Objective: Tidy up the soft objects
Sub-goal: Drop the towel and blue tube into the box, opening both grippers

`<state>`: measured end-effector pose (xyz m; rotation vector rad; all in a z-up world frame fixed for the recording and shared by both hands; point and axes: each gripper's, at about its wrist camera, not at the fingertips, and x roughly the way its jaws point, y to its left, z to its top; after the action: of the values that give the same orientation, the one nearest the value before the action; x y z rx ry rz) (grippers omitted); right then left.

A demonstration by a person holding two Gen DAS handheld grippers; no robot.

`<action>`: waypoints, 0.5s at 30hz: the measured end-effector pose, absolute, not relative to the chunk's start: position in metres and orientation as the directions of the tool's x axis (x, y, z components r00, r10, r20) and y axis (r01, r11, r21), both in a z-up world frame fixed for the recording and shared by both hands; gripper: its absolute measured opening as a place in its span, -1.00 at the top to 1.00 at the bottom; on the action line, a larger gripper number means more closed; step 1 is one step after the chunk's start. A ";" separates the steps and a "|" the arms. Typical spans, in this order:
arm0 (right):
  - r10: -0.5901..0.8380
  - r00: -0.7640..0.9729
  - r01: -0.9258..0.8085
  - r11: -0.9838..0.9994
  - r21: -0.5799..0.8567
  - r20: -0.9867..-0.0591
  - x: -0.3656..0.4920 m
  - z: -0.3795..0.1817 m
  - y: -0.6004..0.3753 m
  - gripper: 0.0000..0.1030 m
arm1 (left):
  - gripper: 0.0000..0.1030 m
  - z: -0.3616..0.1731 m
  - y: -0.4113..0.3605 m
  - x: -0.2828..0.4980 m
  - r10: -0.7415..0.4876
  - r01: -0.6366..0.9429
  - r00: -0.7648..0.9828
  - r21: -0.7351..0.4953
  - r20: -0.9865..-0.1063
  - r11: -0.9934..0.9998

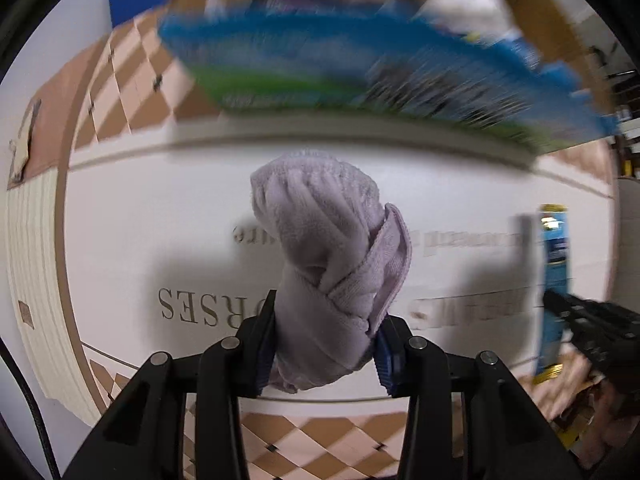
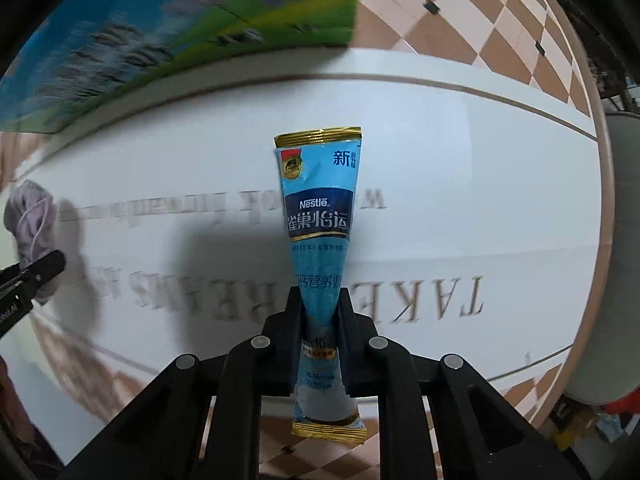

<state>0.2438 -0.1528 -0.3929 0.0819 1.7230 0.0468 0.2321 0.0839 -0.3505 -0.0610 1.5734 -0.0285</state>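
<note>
My left gripper is shut on a bunched lilac cloth and holds it above the white tabletop. My right gripper is shut on a blue Nestle sachet with gold ends, squeezed at its lower middle. In the left wrist view the sachet and right gripper show at the right edge. In the right wrist view the lilac cloth and a left finger show at the far left.
A blue and green printed box stands at the far side of the table; it also shows in the right wrist view. The round white table has printed lettering and a brown checkered border. Cardboard boxes lie behind.
</note>
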 end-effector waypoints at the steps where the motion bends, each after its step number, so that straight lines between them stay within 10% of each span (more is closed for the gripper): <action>1: 0.099 -0.143 0.029 0.995 0.096 -0.985 0.244 -0.386 -0.152 0.68 | 0.26 -0.337 0.079 0.233 -0.068 -0.012 0.022 -0.069 -0.997 0.998; 15: 0.291 0.128 -0.033 0.957 0.289 -0.948 0.324 -0.216 -0.137 0.68 | 0.26 -0.238 0.068 0.364 -0.137 0.061 0.150 -0.130 -0.979 0.990</action>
<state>0.3237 -0.1365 -0.2162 0.2168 1.4264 0.2379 0.3645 0.0684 -0.2382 -0.0645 1.4138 -0.1424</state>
